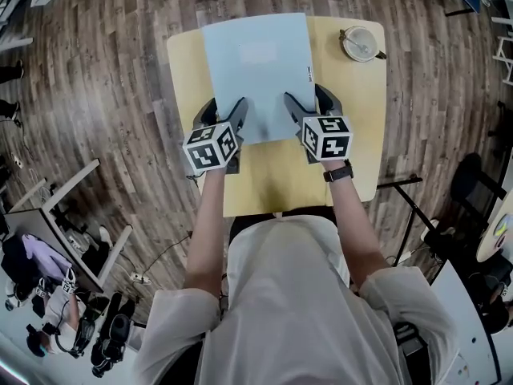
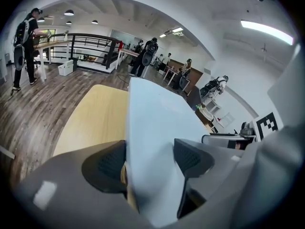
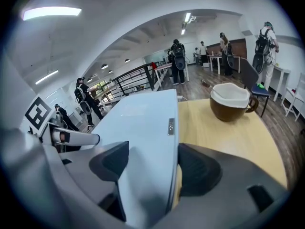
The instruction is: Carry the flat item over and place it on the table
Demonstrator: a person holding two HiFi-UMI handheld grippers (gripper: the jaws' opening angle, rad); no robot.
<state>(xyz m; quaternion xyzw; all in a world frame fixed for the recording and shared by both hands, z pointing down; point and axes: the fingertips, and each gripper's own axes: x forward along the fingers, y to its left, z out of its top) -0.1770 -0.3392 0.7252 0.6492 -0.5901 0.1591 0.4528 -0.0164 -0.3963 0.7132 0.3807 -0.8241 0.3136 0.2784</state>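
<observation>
Wood-plank floor (image 1: 104,79) is seen all round. A yellow bench (image 1: 353,119) stands in the middle, w/ the person's torso (image 1: 288,295) right at its near edge, both forearms stretched fwd over it.

The flat item (image 1: 256,70), a pale blue rectangular panel, is held over the bench's left-centre part, its far edge reaching just past the bench's far edge. Whether its far end touches the bench can't be told; its near end is carried by both tools.

The left hand-held gripper (image 1: 224,117) is clamped on the item's near-left corner: in its own view (image 2: 150,159) one pad is seen against the panel's left edge, the other over the top face (image 2: 152,123). The right hand-held gripper (image 1: 309,107) is clamped likewise on the near-right corner (image 3: 152,166), one pad over the top face, the other just beside the right edge. Marker cubes (image 1: 212,147) (image 1: 327,136) are seen at the back of each.

A brown cup (image 1: 358,43) (image 3: 231,101), white inside, stands upright at the bench's far-right corner, well apart from the item.

A dark watch (image 1: 338,172) is worn on the right wrist. A small label (image 1: 309,73) (image 3: 170,126) is seen near the item's right edge.
</observation>
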